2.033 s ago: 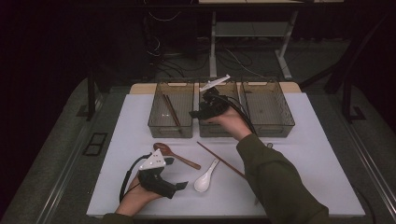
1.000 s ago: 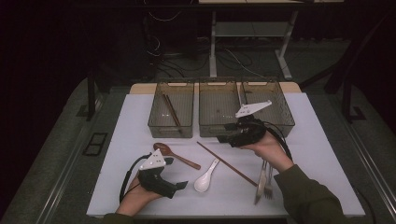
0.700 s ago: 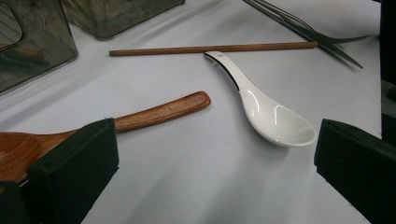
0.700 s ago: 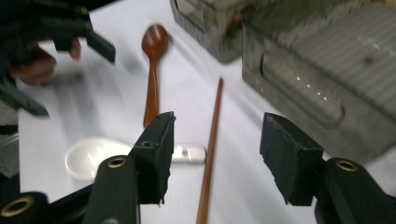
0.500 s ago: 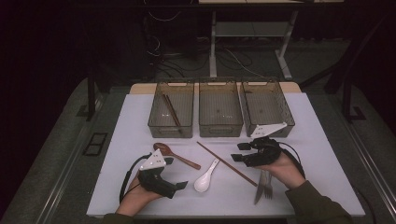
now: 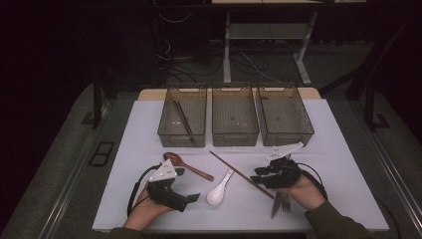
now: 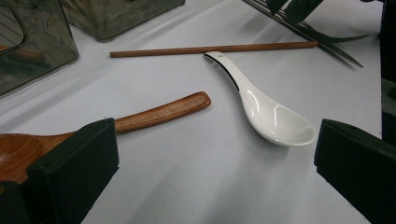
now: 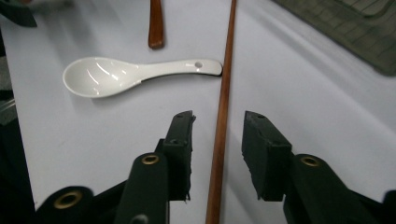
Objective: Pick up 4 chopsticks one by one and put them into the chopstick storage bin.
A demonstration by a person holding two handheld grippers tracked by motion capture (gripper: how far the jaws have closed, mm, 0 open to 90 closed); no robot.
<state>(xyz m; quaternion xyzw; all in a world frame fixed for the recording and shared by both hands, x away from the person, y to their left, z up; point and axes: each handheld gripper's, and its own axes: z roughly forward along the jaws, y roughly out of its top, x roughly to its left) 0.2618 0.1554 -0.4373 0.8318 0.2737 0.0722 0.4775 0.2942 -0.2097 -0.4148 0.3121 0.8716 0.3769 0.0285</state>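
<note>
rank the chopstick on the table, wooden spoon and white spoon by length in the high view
1. chopstick, plainly longest.
2. wooden spoon.
3. white spoon, shortest, though not far behind the wooden one.

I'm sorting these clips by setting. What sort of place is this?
Probably a lab or workshop test bench, not a kitchen: a white table with three clear bins in a row, loose cables on the dark floor behind, and metal stand legs.

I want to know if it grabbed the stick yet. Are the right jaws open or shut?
Open. In the right gripper view the right gripper straddles the chopstick, a gap showing on each side.
</note>
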